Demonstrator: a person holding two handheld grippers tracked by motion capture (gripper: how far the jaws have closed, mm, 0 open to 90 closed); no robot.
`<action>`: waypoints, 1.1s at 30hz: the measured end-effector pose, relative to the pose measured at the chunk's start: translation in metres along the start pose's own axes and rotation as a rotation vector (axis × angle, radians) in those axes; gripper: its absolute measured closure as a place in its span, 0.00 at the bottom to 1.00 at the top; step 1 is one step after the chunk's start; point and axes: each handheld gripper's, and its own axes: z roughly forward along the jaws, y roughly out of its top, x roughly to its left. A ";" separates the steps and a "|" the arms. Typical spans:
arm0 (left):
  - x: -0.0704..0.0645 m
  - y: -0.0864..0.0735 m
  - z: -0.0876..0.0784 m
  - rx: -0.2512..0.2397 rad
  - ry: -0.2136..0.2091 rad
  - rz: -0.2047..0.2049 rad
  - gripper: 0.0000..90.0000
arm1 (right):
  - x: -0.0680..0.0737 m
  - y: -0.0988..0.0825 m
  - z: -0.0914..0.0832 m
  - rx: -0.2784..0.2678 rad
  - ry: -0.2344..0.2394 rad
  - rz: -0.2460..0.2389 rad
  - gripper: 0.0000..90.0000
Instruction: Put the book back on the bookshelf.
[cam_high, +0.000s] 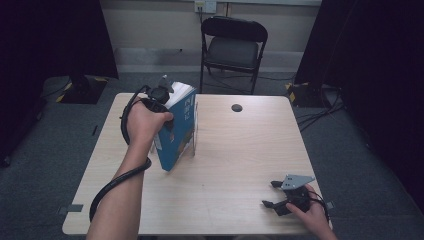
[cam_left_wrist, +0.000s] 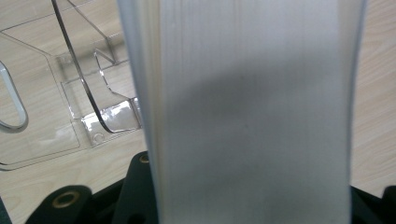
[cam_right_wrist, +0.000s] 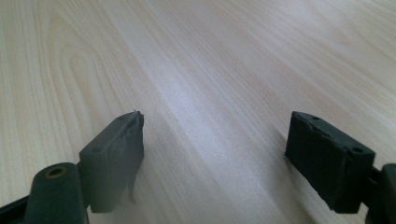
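Nearest the person, the right gripper (cam_high: 278, 195) rests low at the near right corner of the table (cam_high: 240, 165). Its jaws stand spread with nothing between them; the right gripper view confirms bare wood grain between the two pads.

Farther in, at the left of the table, the left gripper (cam_high: 167, 107) is clenched on the upper edge of a blue book (cam_high: 179, 131). The left gripper view looks straight onto the white page block (cam_left_wrist: 247, 112), with a jaw at either side of it. The book stands tilted, its lower corner on the table, just beside a clear plastic book stand (cam_high: 194, 131) on its right. The stand's transparent base and thin upright show beside the pages (cam_left_wrist: 98, 116).

Progress: the book is grasped and raised on edge, but it is not yet set into the stand. Whether the cover already touches the stand's upright cannot be told from the high view, probably not. Remaining: seat the book in the stand and release.

Count: one book, one stand, two grippers. Beyond these, one small dark disc (cam_high: 237, 107) lies at the far table edge, and one black folding chair (cam_high: 233, 47) stands behind the table.
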 end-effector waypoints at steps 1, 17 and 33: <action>0.000 0.001 0.001 -0.002 0.002 -0.003 0.69 | 0.000 0.000 0.000 0.000 0.000 0.000 0.21; 0.001 0.012 0.012 -0.027 0.017 -0.054 0.69 | 0.000 0.000 0.000 0.000 0.001 -0.002 0.21; -0.003 0.020 0.025 -0.057 0.051 -0.069 0.69 | 0.000 0.000 0.000 -0.002 0.003 0.001 0.21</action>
